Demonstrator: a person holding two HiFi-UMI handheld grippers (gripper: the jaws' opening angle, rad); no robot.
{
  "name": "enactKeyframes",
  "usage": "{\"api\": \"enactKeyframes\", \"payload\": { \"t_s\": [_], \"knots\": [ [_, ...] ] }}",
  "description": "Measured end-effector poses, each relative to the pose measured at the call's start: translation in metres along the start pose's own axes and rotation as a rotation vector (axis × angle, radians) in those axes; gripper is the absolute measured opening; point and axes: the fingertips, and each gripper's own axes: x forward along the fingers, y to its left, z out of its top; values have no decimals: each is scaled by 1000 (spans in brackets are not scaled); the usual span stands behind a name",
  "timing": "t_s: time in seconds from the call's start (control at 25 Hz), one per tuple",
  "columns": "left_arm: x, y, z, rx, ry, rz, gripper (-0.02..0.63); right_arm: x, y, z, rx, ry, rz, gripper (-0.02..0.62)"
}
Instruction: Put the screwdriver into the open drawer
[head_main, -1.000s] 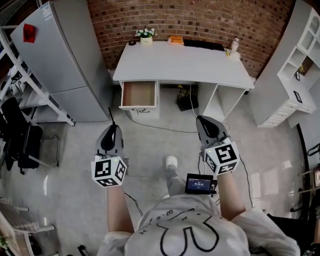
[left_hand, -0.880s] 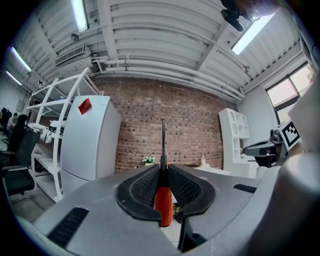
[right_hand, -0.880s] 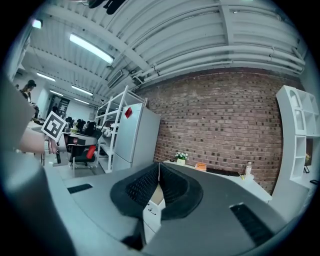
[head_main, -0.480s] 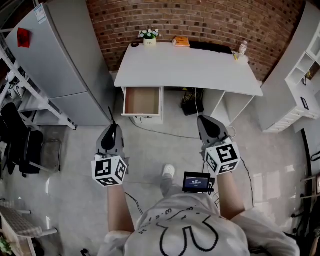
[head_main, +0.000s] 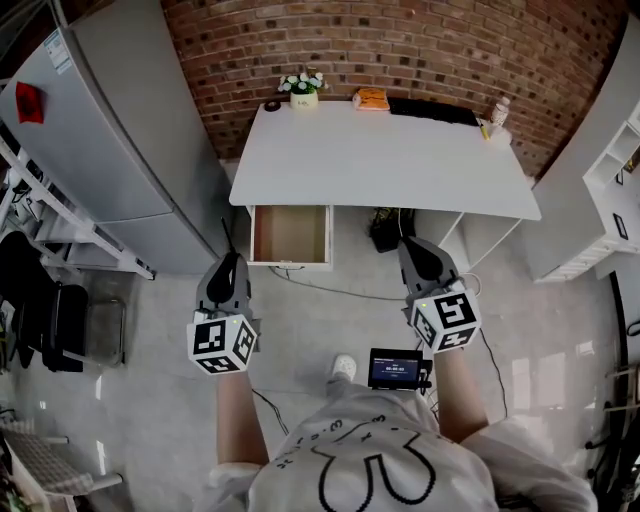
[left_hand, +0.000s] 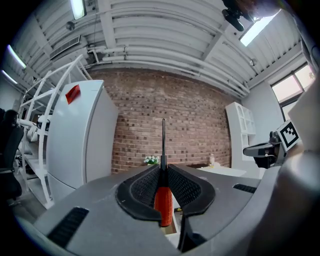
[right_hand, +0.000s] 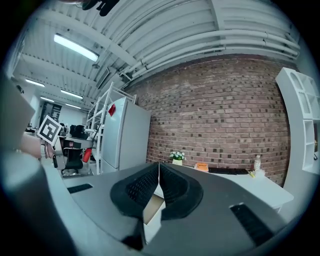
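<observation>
My left gripper (left_hand: 163, 176) is shut on a screwdriver (left_hand: 163, 197) with a red handle; its dark shaft sticks up past the jaws. In the head view the left gripper (head_main: 226, 275) hangs over the floor, just short of the open drawer (head_main: 290, 235) under the white desk (head_main: 390, 160), and the shaft shows as a thin dark line above it. The drawer looks empty, with a brown bottom. My right gripper (head_main: 417, 258) is shut with nothing in it, below the desk's middle. In the right gripper view the right gripper (right_hand: 159, 177) has its jaws pressed together.
A grey fridge (head_main: 110, 130) stands left of the desk, with a metal rack (head_main: 40, 215) and black chair (head_main: 30, 300) further left. On the desk sit a flower pot (head_main: 304, 90), an orange book (head_main: 372, 98), a keyboard (head_main: 432, 110) and a bottle (head_main: 497, 112). White shelves (head_main: 610, 150) stand right.
The desk and open drawer have come nearer and lower in the head view as the person walks forward. Both grippers keep their pose, the left still holding the screwdriver.
</observation>
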Motion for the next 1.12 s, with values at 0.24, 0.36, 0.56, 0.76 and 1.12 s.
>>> {"api": "enactKeyframes", "payload": {
  "t_s": [0.24,0.36,0.56,0.76,1.12],
  "knots": [
    [63,14,2,-11,3,-3,58,53,-27,-5,14,10,3,20],
    [84,13,-2,-8,14,-11,58,70,-42,-7,27,14,-3,20],
    [113,22,-7,-11,27,-7,58,94,-55,-9,25,17,0,20],
    [136,23,-14,-7,42,-25,58,101,-70,-23,42,40,-27,20],
    [191,33,-34,10,95,-148,58,122,-84,-44,77,95,-136,20]
  ]
}}
